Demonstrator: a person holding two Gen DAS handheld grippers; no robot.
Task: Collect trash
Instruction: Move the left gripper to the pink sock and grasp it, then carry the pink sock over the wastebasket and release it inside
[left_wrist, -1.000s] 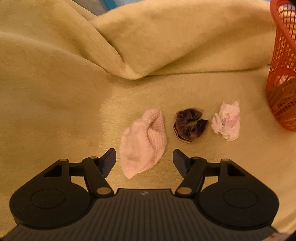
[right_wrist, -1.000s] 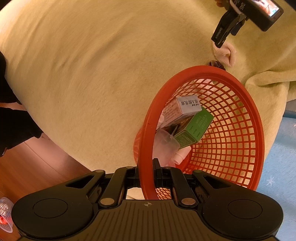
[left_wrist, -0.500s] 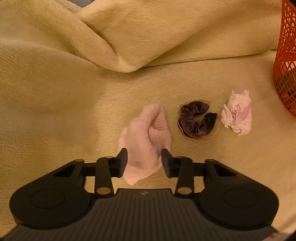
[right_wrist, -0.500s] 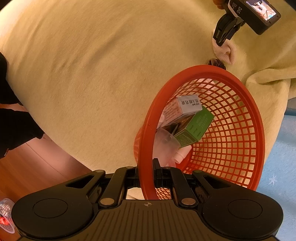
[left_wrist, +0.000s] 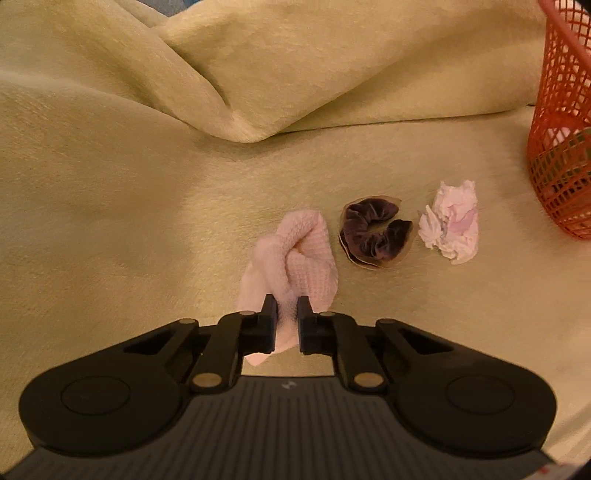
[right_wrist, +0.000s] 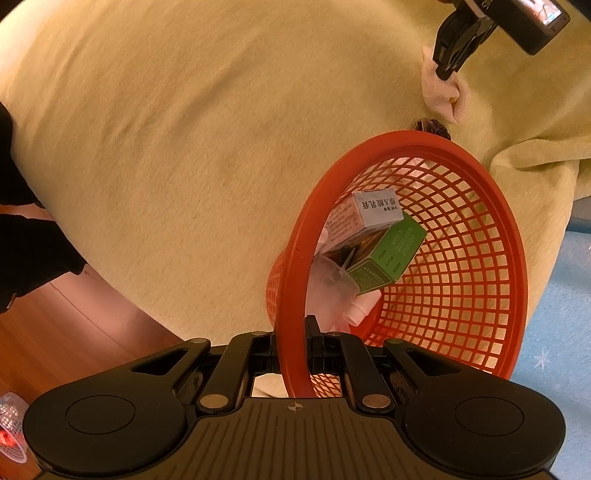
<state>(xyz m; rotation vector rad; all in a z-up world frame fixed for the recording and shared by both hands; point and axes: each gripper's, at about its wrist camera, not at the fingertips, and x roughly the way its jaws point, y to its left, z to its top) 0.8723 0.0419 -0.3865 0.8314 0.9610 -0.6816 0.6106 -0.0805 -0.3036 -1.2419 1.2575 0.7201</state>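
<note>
1. A red mesh basket (right_wrist: 476, 266) stood tilted on a yellow-green blanket (right_wrist: 184, 147), its rim facing the right wrist camera; in the left wrist view it showed only at the frame's 2 o'clock edge (left_wrist: 561, 122).
2. Inside the basket lay a white box (right_wrist: 364, 218) with printed text, resting on a green box (right_wrist: 384, 258), with a clear plastic piece (right_wrist: 328, 280) and a small white tube (right_wrist: 360, 312) below them towards 6 o'clock.
3. The right gripper (right_wrist: 293, 343) pointed steeply down, its jaws clamped on the basket's near rim, one finger inside the mesh and one outside.
4. The left gripper (left_wrist: 286, 325) also pointed steeply down; its jaws had just been closing, and now pinched the near end of a pink sock (left_wrist: 291, 266) lying on the blanket.
5. At 3 o'clock from the sock, just beside it, lay a dark purple scrunchie (left_wrist: 373, 232); further towards 3 o'clock lay a crumpled tissue (left_wrist: 452, 221), near the basket's foot.
6. In the right wrist view the left gripper (right_wrist: 448, 70) appeared at 1 o'clock, its fingers down on the sock (right_wrist: 441, 96), with the scrunchie (right_wrist: 432, 127) showing just past the basket's far rim.
7. A thick fold of the blanket rose at 12 o'clock beyond the sock in the left wrist view.
8. A dark sleeve (right_wrist: 22, 236) showed at 9 o'clock in the right wrist view, above a wooden floor (right_wrist: 74, 332).
</note>
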